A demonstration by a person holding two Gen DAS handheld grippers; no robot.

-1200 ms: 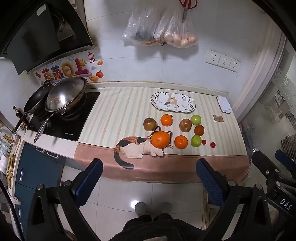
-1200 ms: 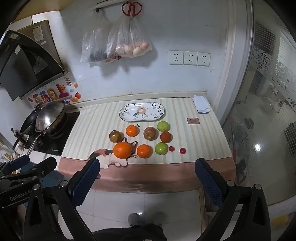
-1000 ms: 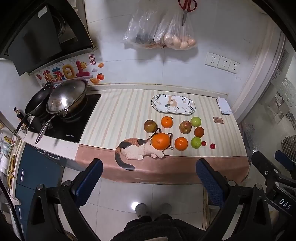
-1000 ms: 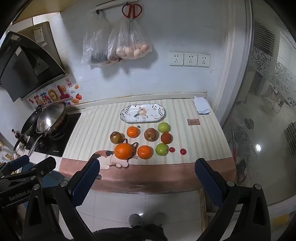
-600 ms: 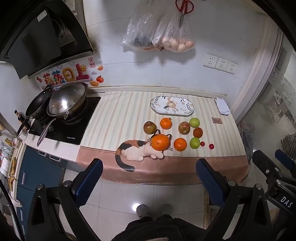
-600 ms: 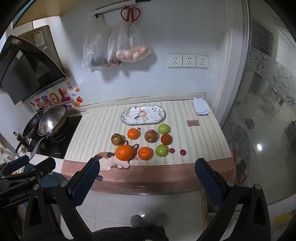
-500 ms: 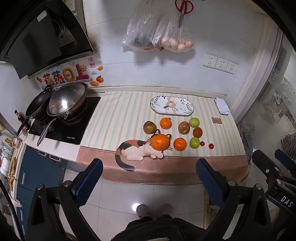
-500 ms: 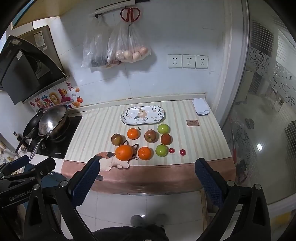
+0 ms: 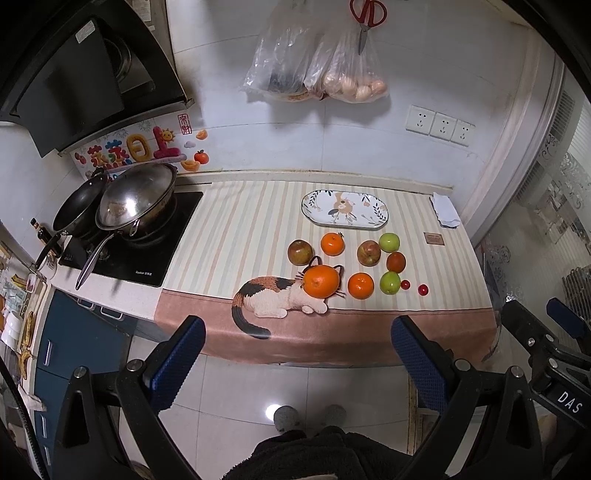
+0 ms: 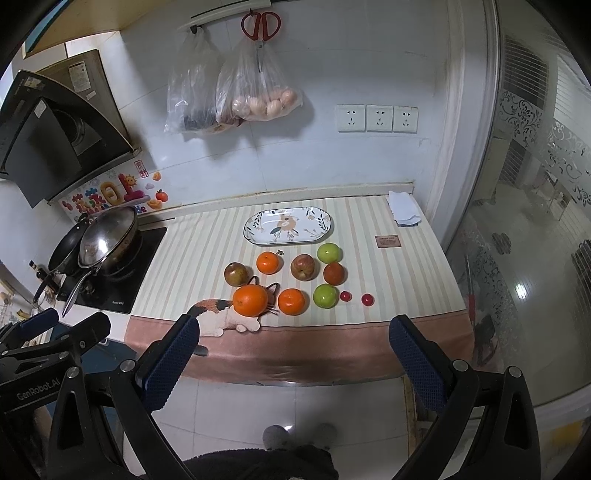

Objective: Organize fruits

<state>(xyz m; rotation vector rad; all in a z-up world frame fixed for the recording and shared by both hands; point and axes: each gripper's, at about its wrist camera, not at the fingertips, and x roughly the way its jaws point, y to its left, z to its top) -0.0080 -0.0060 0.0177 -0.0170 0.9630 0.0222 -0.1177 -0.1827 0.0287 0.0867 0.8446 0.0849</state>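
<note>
While held back over the floor, well short of the counter: both tools with fingers spread wide and gripping nothing, left gripper and right gripper alike.

Largest first: striped mat across the counter, pink band along its near edge, printed cat at the near left of the fruit. Left of the mat, black cooktop bearing a steel wok and a darker pan just beside it. On the wall above, two hanging plastic bags, one seemingly full of eggs, though the film blurs them; red scissors hooked over them.

Far on the mat, oval patterned plate, bare of fruit. Near of it, all fruit loose on the mat in two rough rows. Far row, left to right: dull red apple, small orange, second red apple, green apple. Between the rows on the right: reddish-orange fruit. Near row: big orange over the cat's head, medium orange, second green apple, then two cherry tomatoes, slightly apart from each other.

Far right: folded white cloth, small brown coaster near of it.
</note>
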